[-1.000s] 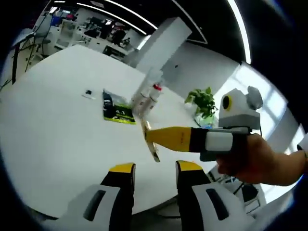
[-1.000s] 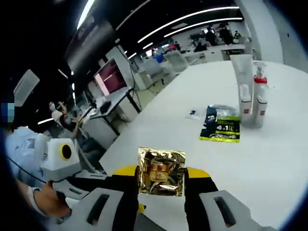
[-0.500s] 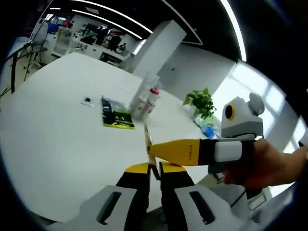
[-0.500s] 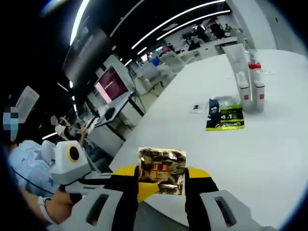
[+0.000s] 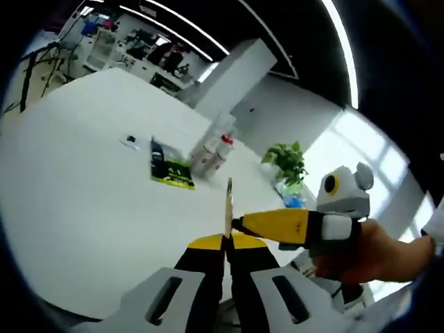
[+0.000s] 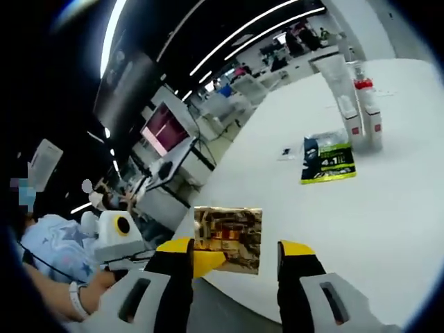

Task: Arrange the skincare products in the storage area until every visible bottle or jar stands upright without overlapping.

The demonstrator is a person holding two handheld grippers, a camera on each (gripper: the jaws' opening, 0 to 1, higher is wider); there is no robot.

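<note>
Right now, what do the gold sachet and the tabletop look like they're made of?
Gold sachet: likely metallised foil or plastic film, glossy, with crinkled mirror-like reflections; edge-on it is sheet-thin. Tabletop: smooth white, probably laminate or painted board, with a soft satin sheen.

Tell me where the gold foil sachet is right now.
The gold foil sachet is held up off the white table: edge-on between the left gripper's shut jaws, and between the right gripper's open jaws.

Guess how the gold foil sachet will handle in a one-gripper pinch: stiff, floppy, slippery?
Likely light: the gold foil sachet looks blade-thin edge-on in the left gripper view. Probably fairly stiff: it stands straight above the shut jaws of the left gripper, with no droop. Its shiny, crinkled face in the right gripper view suggests a slick surface, so it may slide in a light pinch.
</note>
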